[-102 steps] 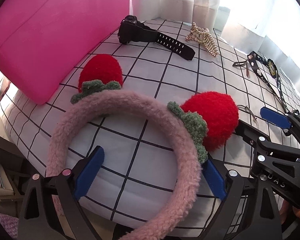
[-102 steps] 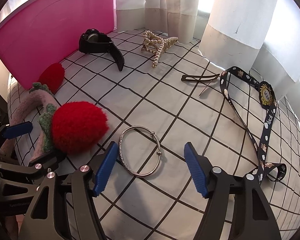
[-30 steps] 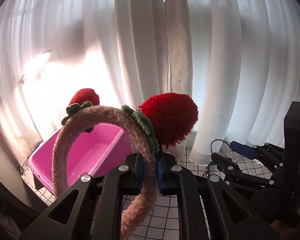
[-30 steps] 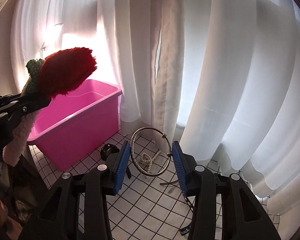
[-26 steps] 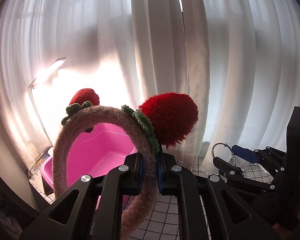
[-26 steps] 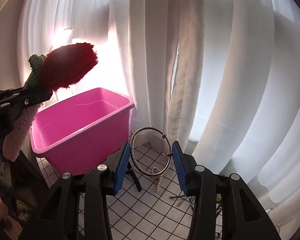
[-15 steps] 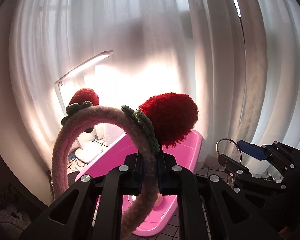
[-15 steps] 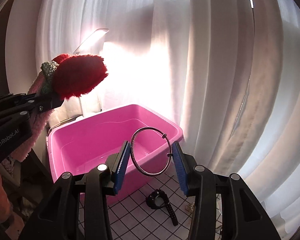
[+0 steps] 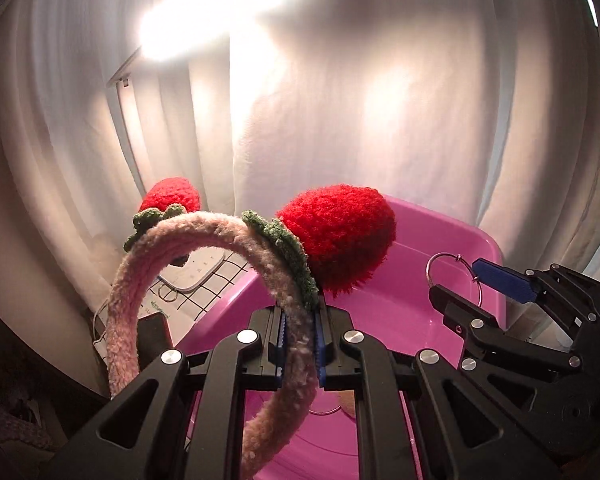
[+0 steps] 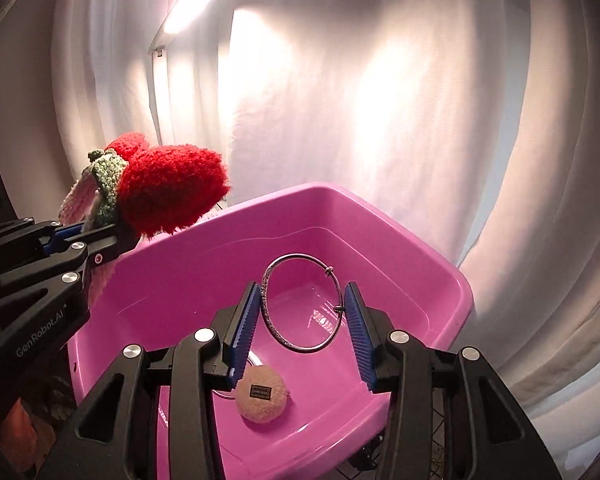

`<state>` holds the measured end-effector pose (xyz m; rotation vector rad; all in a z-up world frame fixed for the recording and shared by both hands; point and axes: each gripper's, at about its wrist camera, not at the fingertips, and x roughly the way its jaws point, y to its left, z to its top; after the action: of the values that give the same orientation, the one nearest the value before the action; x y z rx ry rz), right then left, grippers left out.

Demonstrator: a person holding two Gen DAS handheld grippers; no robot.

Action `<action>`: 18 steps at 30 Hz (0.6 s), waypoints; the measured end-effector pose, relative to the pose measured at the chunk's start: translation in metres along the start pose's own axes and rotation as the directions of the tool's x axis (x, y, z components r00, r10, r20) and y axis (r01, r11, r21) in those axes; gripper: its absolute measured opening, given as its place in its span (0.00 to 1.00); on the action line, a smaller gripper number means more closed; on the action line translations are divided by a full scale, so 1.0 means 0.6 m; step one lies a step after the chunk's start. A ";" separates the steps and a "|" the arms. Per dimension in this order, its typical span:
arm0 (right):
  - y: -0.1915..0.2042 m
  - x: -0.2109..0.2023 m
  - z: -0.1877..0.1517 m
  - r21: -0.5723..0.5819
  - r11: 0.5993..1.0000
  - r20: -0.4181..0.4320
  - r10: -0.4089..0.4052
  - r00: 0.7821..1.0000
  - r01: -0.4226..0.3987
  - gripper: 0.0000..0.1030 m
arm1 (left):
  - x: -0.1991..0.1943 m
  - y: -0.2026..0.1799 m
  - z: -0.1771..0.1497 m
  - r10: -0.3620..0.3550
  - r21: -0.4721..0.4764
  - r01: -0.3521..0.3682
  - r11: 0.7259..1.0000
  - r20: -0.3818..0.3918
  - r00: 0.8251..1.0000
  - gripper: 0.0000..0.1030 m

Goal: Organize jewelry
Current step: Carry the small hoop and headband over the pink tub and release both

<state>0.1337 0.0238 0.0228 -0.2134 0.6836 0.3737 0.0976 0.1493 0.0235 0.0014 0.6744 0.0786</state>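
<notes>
The left gripper (image 9: 299, 344) points downward over the near edge of the pink plastic tub (image 9: 488, 240), its jaws pressed tight on the band of the fuzzy pink headband with two red knitted strawberries (image 9: 208, 240), which stands up in an arch in front of the camera. The right gripper (image 10: 300, 330) is angled down over the tub's middle, jaws partway closed and pinching the thin silver bangle (image 10: 302, 308) upright by its two sides.

The right wrist view looks into the tub and shows a round beige fuzzy piece with a small dark label (image 10: 262, 396) lying on its floor, plus part of a metal ring beside it. Only the left wrist view shows the white lamp base (image 9: 194, 270) on the grid-patterned surface (image 9: 220, 280) behind the tub. Bright white curtains (image 10: 380, 100) hang behind everything.
</notes>
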 end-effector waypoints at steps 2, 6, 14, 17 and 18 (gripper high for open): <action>0.004 0.023 0.007 0.003 1.000 -0.031 -0.009 0.999 0.009 0.41 | 0.022 0.003 0.002 -0.009 0.002 0.009 1.000 -0.027 1.000 0.11; 0.010 0.067 0.015 0.026 0.999 -0.084 -0.018 0.996 0.020 0.41 | 0.058 0.012 0.002 -0.017 0.007 0.018 1.000 -0.063 0.998 0.12; -0.001 0.088 0.029 0.040 0.997 -0.113 -0.060 0.992 0.065 0.58 | 0.098 0.034 -0.003 -0.016 -0.008 0.015 1.000 -0.114 0.993 0.31; -0.007 0.086 0.030 0.039 0.996 -0.109 -0.077 0.991 0.082 0.62 | 0.098 0.050 -0.004 -0.004 -0.028 0.002 1.000 -0.098 0.995 0.74; -0.009 0.088 0.030 0.040 0.995 -0.114 -0.081 0.990 0.086 0.62 | 0.093 0.054 -0.003 -0.001 -0.031 -0.001 1.000 -0.082 0.997 0.76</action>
<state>0.1840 0.0388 0.0027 -0.2211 0.7906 0.2672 0.1377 0.1855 -0.0121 -0.0316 0.7548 0.0895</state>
